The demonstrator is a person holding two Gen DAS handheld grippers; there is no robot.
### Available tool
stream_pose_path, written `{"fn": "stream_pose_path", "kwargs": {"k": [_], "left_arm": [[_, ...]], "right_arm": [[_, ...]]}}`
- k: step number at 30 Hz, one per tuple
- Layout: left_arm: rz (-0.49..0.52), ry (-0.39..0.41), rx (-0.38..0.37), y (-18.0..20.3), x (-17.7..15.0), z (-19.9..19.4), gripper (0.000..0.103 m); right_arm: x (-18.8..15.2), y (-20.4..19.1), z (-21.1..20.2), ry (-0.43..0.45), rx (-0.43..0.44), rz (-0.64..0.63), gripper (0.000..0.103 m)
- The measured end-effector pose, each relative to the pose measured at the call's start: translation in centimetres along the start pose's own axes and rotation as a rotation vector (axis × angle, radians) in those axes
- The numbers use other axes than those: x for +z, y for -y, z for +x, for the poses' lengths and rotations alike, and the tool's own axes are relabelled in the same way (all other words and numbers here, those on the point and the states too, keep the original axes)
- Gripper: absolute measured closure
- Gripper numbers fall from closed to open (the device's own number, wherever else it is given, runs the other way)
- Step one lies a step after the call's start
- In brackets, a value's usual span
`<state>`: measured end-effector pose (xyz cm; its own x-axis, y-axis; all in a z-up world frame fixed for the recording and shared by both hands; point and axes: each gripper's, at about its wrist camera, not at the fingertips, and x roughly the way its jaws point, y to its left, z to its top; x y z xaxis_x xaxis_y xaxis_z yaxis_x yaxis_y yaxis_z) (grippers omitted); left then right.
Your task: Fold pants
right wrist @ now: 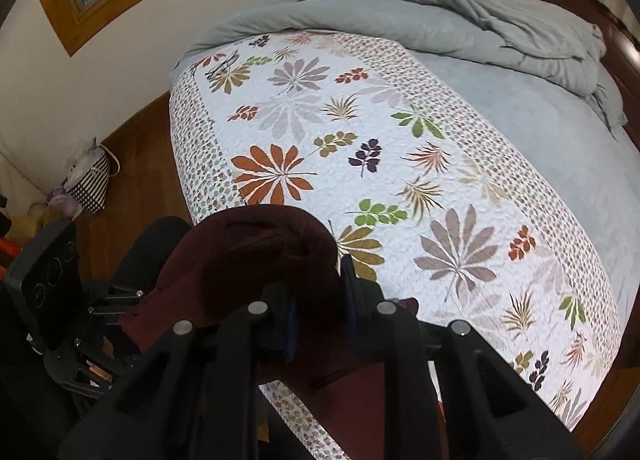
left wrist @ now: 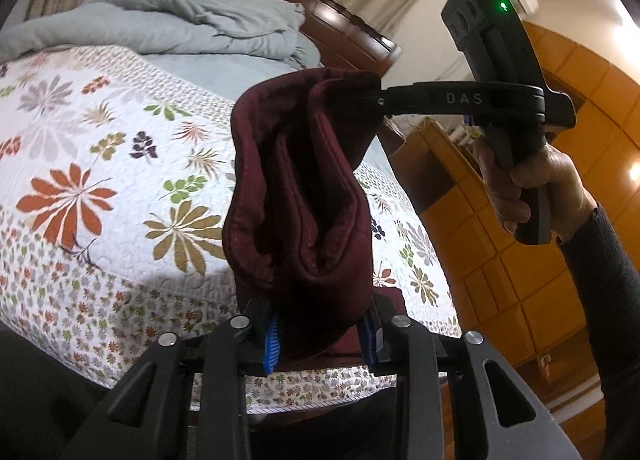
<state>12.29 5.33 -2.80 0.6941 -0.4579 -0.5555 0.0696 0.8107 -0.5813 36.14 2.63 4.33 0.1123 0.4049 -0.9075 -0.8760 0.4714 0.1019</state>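
While the floral quilt (left wrist: 100, 163) and grey duvet (left wrist: 192, 23) fill the left, maroon pants (left wrist: 296, 199) hang mid-air above the bed edge, left gripper (left wrist: 320, 336) pinching the lower fold, right gripper (left wrist: 380, 99) clamped on the top corner, marked "DAS"; wood-panel wall (left wrist: 520, 260) at right.

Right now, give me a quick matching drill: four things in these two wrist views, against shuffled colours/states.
Column 1:
1. pants
2. left gripper
3. duvet
4. quilt

Column 2:
A. white with a leaf print, spread flat on the bed
B. dark maroon, bunched, hanging in the air
C. pale blue-grey, crumpled near the headboard
D. blue pads clamped on cloth

Pairs: 1-B, 2-D, 3-C, 4-A. The right gripper also pinches the pants.
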Motion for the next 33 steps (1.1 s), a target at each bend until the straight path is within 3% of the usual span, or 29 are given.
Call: {"fn": "stream_pose_path", "kwargs": {"k": [33], "left_arm": [[0.269,-0.127,-0.033,12.4,-2.9,7.1,0.072]], "right_arm": [[-15.1,8.7,-6.8,0.147,-0.044,0.2,0.085]]}}
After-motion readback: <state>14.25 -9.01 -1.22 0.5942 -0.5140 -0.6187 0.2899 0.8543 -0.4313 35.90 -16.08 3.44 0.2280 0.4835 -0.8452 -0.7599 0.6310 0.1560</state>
